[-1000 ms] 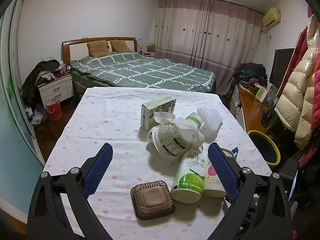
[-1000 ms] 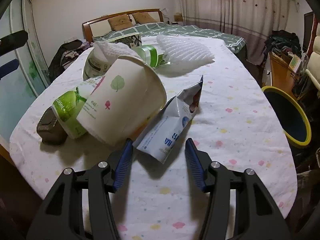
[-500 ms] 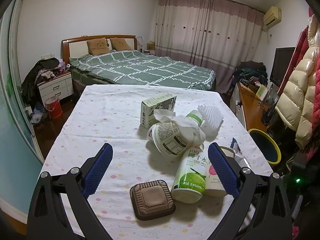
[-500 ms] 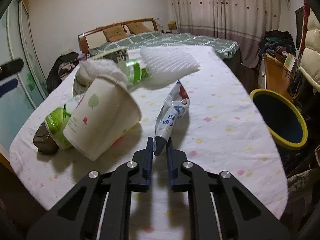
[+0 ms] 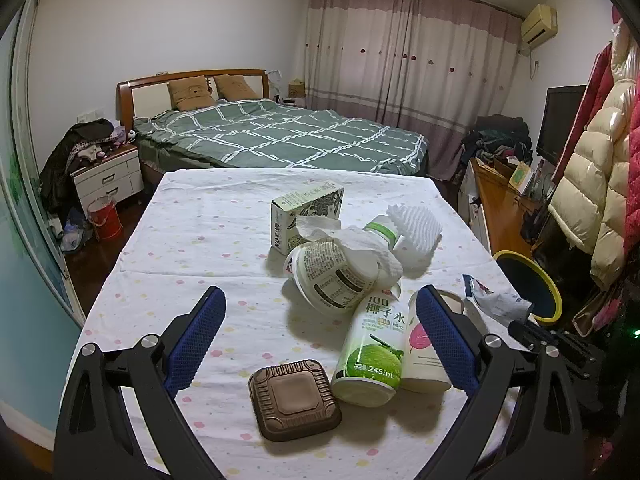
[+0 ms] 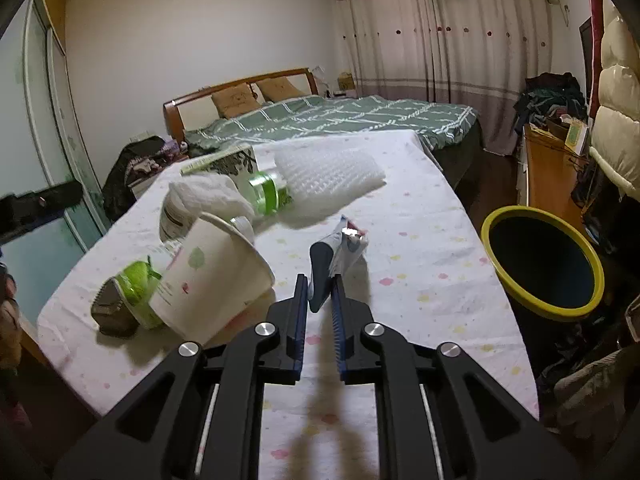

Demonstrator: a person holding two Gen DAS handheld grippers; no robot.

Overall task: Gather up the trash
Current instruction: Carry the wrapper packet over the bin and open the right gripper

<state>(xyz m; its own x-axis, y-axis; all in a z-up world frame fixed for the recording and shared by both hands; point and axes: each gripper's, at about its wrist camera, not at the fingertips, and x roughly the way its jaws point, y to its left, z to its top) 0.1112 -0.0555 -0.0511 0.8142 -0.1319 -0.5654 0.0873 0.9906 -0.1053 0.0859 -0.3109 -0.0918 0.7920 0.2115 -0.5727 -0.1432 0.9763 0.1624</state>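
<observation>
My right claw [image 6: 320, 292] is clamped narrow on a crumpled snack wrapper [image 6: 336, 256], which stands up out of the pads, lifted clear of the surface [image 6: 420, 240] near its right edge. From my left wrist the same wrapper [image 5: 496, 300] shows at that right edge, just in front of the yellow-rimmed bin [image 5: 528, 280] that stands on the floor beside the surface. In my right wrist view that bin [image 6: 544, 264] gapes dark, off to the right of the wrapper.

My left claw [image 5: 320, 332] hangs wide, its blue pads [image 5: 196, 336] spread over the near edge with nothing between them. Under it lies a brown square lid [image 5: 296, 400], and just beside that a coconut water bottle [image 5: 374, 352] on its side, touching a paper cup [image 5: 422, 352] that also lies tipped over. Behind them, towards the middle, a white tub [image 5: 328, 276] rests under a crumpled tissue [image 5: 352, 244], with a green-capped bottle [image 5: 382, 230], a white foam net [image 5: 416, 232] and a small carton [image 5: 306, 216] crowded close around.
</observation>
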